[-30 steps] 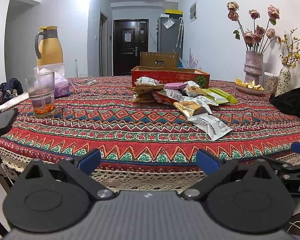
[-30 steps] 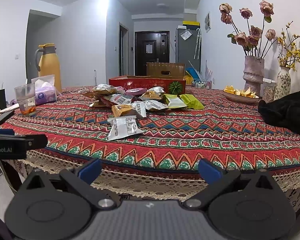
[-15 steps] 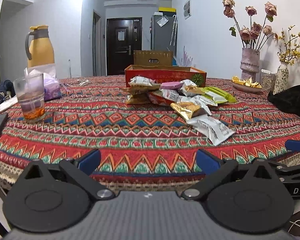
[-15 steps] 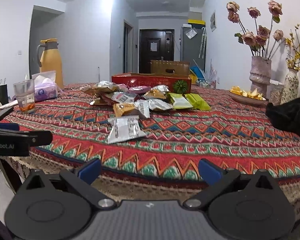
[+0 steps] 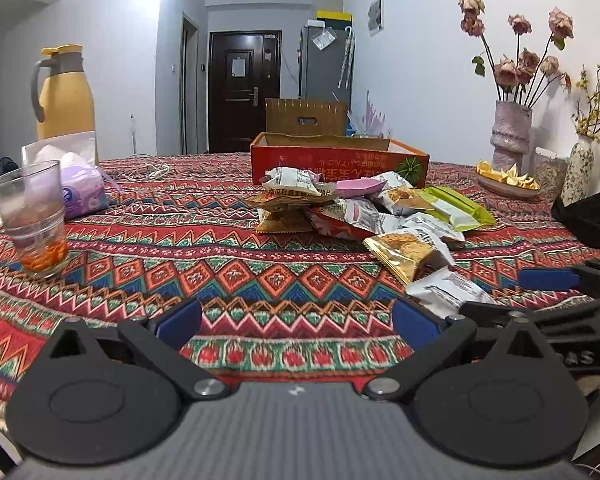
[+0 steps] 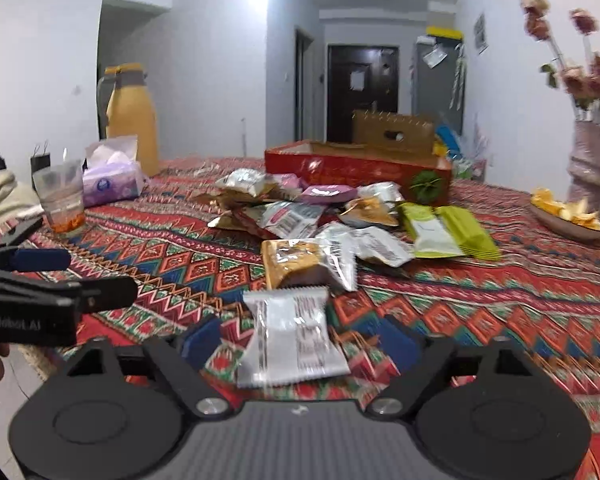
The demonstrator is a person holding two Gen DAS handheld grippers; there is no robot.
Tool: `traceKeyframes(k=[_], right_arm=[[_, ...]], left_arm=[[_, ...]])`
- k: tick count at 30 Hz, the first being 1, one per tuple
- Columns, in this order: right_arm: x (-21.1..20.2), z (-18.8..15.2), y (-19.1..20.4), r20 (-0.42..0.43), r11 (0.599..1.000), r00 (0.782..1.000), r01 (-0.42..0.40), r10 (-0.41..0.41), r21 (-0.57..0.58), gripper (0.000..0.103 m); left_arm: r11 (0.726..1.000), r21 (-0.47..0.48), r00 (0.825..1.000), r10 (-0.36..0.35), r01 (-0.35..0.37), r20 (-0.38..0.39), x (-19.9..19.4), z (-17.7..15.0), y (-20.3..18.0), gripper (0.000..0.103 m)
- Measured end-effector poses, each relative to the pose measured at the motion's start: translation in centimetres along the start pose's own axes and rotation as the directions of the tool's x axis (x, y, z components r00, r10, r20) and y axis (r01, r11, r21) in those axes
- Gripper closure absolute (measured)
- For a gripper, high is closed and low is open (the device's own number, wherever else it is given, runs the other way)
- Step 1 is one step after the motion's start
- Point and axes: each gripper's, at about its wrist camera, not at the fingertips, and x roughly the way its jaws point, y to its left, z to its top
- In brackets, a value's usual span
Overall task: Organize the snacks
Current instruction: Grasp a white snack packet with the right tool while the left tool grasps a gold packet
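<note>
- Snacks are my job; nearest is a white packet [image 6: 296,336], lying flat near the table's front edge, right between my right gripper's [image 6: 300,340] blue pads.
- My right jaws are closing around that packet, but the pads do not press on it; there is a gap on each side.
- My left gripper [image 5: 296,320] hangs over the front edge of the table [image 5: 220,276] with its jaws spread wide and only patterned cloth between them.
- From my left view, my right gripper [image 5: 548,280] comes in from the right, beside the white packet [image 5: 448,292].
- Just behind the white one lies a gold packet [image 6: 296,264], and behind that the heap of snack packets [image 6: 300,208] toward the table's middle, green packets [image 6: 448,228] on its right side.
- Behind the heap, toward the far edge, sits an open red box [image 6: 356,168].
- Toward the left edge stand a glass [image 5: 32,220], a tissue pack [image 5: 80,188] and a yellow jug [image 5: 64,96].
- Toward the right edge are a dish [image 5: 504,180] and a vase of dried roses [image 5: 512,132].
</note>
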Motion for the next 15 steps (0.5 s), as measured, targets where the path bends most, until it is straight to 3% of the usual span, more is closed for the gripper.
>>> traceKeyframes(k=[4, 6, 12, 15], right_arm=[[2.5, 0.6, -0.2, -0.049, 0.999, 0.998, -0.036, 0.037, 0.016, 0.032], [3.1, 0.5, -0.5, -0.062, 0.999, 0.997, -0.044, 0.046, 0.029, 0.059], [2.2, 0.5, -3.7, -0.062, 0.997, 0.998, 0.013, -0.009, 0.071, 0.06], [1.9, 0.9, -6.0, -0.06, 0.993, 0.996, 0.072, -0.067, 0.092, 0.06]], left_arm=[[1.0, 0.005, 1.0, -0.014, 0.014, -0.026, 1.7, 0.8, 0.1, 0.0], [0.999, 0.029, 0.998, -0.023, 0.025, -0.051, 2.7, 1.3, -0.2, 0.0], [0.971, 0.153, 0.981, -0.171, 0.183, -0.087, 5.4, 3.7, -3.0, 0.0], [0.939, 0.264, 0.972, -0.186, 0.219, -0.146, 8.1, 4.9, -5.4, 0.003]])
